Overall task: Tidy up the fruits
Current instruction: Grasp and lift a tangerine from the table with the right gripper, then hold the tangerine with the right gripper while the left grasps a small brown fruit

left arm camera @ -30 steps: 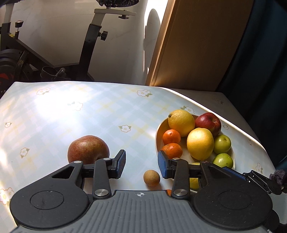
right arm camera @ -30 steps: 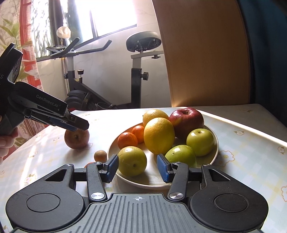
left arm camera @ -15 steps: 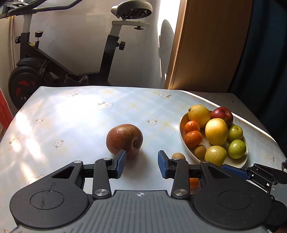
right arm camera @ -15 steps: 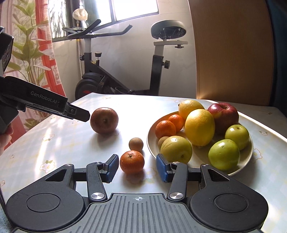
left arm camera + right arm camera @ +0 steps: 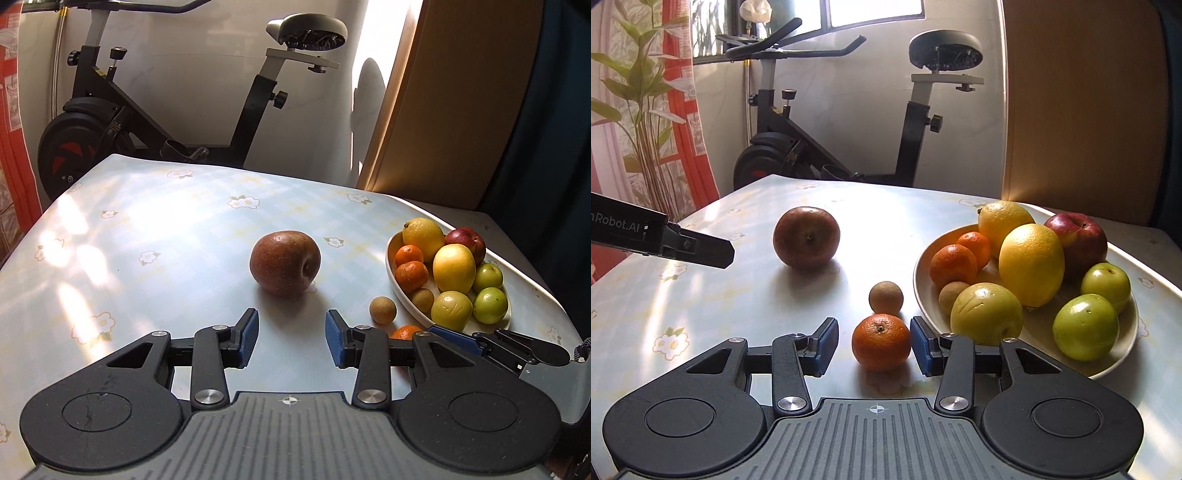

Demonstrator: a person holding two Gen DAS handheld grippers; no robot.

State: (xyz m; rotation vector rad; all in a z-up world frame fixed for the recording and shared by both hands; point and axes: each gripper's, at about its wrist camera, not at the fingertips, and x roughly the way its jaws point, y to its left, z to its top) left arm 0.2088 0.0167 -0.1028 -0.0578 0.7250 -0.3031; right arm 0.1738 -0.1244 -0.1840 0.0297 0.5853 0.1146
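Observation:
A large russet-red apple lies on the table just beyond my left gripper, which is open with nothing between its blue pads. My right gripper straddles a loose tangerine on the table. Its jaws are closing; the right pad is nearly at the peel and a gap shows at the left pad. A small brown round fruit lies just behind the tangerine. The cream plate to the right holds lemons, tangerines, a red apple and green fruits. One finger of the left gripper shows at the left.
The table wears a pale blue checked cloth with flowers. An exercise bike stands behind the far edge, a wooden panel at the back right, and a plant with a red curtain at the left.
Both grippers shifted left. The right one left the plate and now has the loose tangerine between its narrowing jaws. The russet apple came to sit in line with the left gripper.

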